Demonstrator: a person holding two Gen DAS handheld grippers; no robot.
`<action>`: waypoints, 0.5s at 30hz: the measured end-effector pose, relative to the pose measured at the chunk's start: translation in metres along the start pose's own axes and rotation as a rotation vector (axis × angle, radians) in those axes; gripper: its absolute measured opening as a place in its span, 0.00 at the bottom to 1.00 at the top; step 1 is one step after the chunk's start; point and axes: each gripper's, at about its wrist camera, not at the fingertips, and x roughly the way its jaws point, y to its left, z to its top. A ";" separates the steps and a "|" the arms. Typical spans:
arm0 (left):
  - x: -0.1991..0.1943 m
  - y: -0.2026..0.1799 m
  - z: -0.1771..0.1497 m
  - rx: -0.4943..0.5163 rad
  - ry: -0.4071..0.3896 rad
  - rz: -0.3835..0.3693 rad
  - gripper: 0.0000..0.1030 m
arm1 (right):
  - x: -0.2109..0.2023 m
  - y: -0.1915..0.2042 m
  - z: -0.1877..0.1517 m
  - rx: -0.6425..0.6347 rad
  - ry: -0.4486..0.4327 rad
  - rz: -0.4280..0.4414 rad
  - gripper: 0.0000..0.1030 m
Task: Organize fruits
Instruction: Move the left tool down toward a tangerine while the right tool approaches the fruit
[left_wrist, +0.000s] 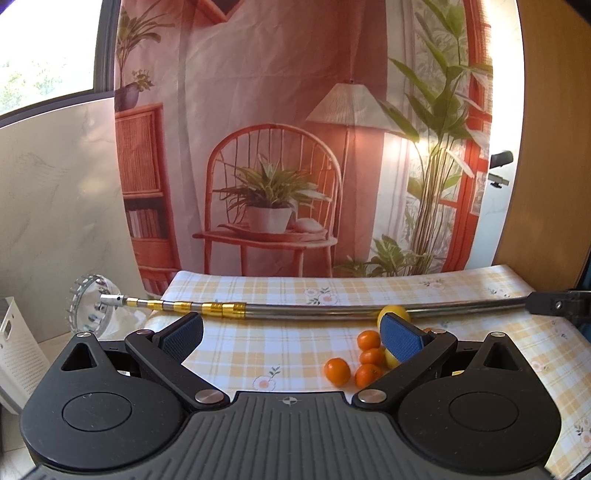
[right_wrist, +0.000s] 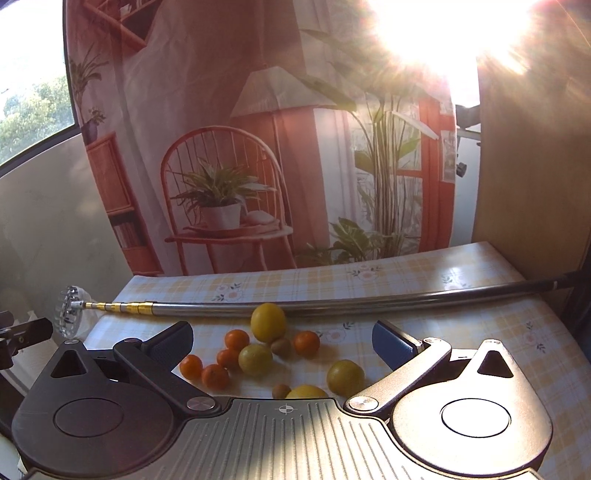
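Note:
Several small oranges (right_wrist: 221, 360) lie loose on the checked tablecloth (right_wrist: 406, 284), with a large lemon (right_wrist: 268, 322), two rounder yellow fruits (right_wrist: 255, 360) (right_wrist: 345, 376) and two small brown kiwis (right_wrist: 281, 347). My right gripper (right_wrist: 282, 339) hangs open just above and in front of this group. In the left wrist view the oranges (left_wrist: 337, 371) sit low right, a lemon (left_wrist: 392, 313) partly hidden behind the right finger. My left gripper (left_wrist: 291, 334) is open with nothing between its fingers, left of the fruit.
A telescopic metal pole (left_wrist: 314, 309) (right_wrist: 295, 304) lies across the table behind the fruit, ending at a clear round glass piece (left_wrist: 88, 306) off the left edge. A printed fabric backdrop (left_wrist: 277, 147) hangs behind. A wooden panel (right_wrist: 532, 166) stands at right. Strong glare fills the upper right.

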 end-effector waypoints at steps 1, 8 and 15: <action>0.005 0.003 -0.004 0.006 0.017 0.011 1.00 | 0.004 -0.003 -0.002 0.001 0.001 -0.001 1.00; 0.040 0.020 -0.025 -0.022 0.116 -0.063 0.96 | 0.029 -0.021 -0.016 -0.033 -0.009 -0.043 1.00; 0.074 0.009 -0.039 0.002 0.202 -0.119 0.85 | 0.050 -0.043 -0.026 -0.020 0.010 -0.074 0.98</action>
